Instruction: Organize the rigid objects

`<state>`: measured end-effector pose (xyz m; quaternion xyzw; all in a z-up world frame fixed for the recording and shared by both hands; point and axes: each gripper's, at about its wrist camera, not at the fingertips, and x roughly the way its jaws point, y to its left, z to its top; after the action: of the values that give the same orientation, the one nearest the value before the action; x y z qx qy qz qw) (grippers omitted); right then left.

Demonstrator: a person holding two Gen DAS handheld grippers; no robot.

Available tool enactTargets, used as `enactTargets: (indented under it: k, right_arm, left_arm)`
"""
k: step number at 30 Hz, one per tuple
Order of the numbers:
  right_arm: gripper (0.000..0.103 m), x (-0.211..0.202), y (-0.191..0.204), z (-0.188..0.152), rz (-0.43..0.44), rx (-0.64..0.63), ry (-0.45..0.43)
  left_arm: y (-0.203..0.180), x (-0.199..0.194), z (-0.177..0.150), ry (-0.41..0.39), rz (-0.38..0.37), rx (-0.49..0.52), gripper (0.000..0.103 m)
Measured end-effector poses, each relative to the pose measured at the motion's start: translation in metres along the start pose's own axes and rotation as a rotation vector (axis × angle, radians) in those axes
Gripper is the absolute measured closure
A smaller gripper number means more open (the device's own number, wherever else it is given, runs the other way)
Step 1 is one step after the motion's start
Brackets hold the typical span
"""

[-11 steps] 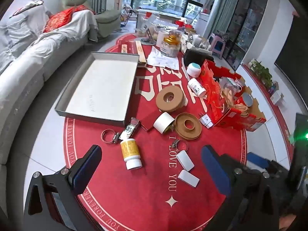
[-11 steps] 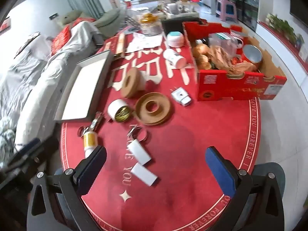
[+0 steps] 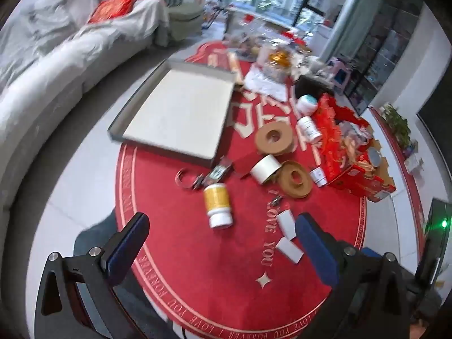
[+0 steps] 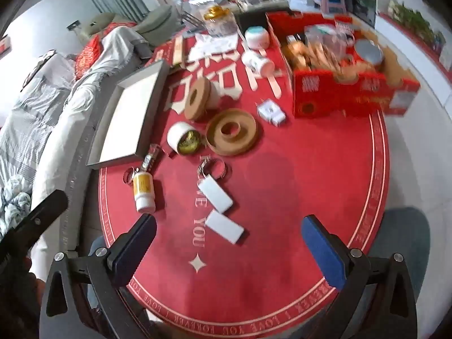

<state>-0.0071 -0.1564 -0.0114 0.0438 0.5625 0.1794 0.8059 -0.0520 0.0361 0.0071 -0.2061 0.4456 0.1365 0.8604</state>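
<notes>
- The empty tray [image 3: 180,113] lies at eleven o'clock on the red rug [image 3: 226,268]; treat it as the likely destination.
- The yellow-labelled bottle [image 3: 217,202] lies on its side at twelve o'clock, nearest; straddle its body.
- Left hand-held gripper [image 3: 223,243] and right hand-held gripper [image 4: 228,243] both gape wide, holding nothing.

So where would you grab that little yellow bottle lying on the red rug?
Across its yellow-labelled body, probably. The yellow bottle lies on its side, white cap toward the camera, so the open left gripper could come down from above, one finger on each long side. The hose clamp near its base leaves the middle free.
</notes>
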Motion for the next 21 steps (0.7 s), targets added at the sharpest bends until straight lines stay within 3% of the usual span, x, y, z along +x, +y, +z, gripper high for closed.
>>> enactTargets:
  k: [5,6,21]
  right_arm:
    - [0.000,0.018,-0.055,0.031,0.006,0.074,0.092]
    - [0.000,0.030,-0.066,0.021,0.018,-0.013,0.090]
    - [0.000,0.053,-0.076,0.016,-0.002,0.022,0.138]
  left_arm:
    - [0.014,0.018,-0.008,0.089,0.096,-0.033,0.000]
    - [0.015,0.021,-0.010,0.104,0.104,-0.035,0.000]
    - [-0.001,0.067,-0.003,0.232,0.111,-0.006,0.000]
